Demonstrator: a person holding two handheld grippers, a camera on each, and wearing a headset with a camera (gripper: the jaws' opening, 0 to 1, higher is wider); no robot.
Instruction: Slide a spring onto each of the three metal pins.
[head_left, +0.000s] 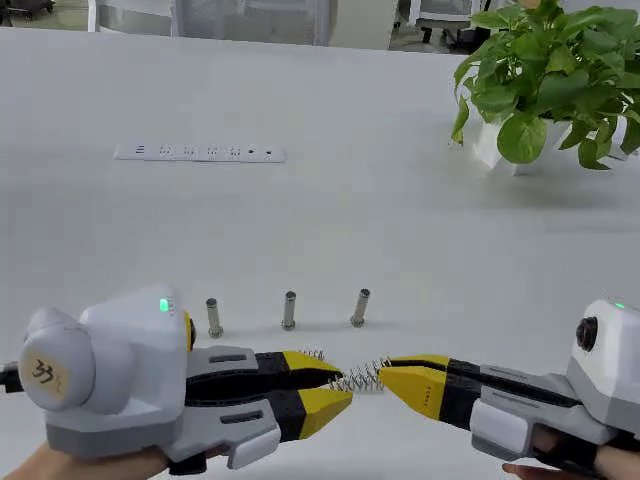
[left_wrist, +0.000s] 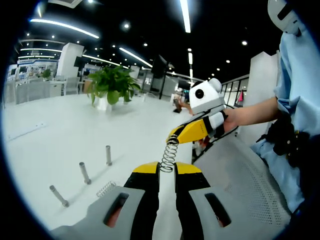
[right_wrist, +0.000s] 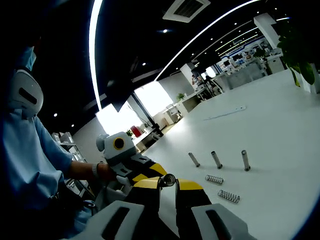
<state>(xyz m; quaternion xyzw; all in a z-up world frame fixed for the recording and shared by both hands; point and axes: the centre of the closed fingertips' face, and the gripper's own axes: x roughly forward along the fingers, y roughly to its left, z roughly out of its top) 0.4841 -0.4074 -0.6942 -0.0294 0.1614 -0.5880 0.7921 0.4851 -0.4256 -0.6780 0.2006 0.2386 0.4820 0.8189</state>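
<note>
Head view: left gripper (head_left: 338, 385) and right gripper (head_left: 386, 370), tips facing, each nearly closed, pinching one end of a spring (head_left: 360, 376), three pins (head_left: 289, 310) just beyond. Right gripper view adds two loose springs (right_wrist: 214, 179) lying between its jaws and the pins

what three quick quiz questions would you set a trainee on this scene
1. True or false: a spring already sits on one of the three metal pins.
2. The left tool and right tool meet tip to tip. The held spring is gripped by: A) the left alone, B) the right alone, C) both, one at each end.
3. In the right gripper view, how many loose springs lie on the table near the pins?

Key: 1 false, all three pins are bare. 2 C. 3 two.
</note>
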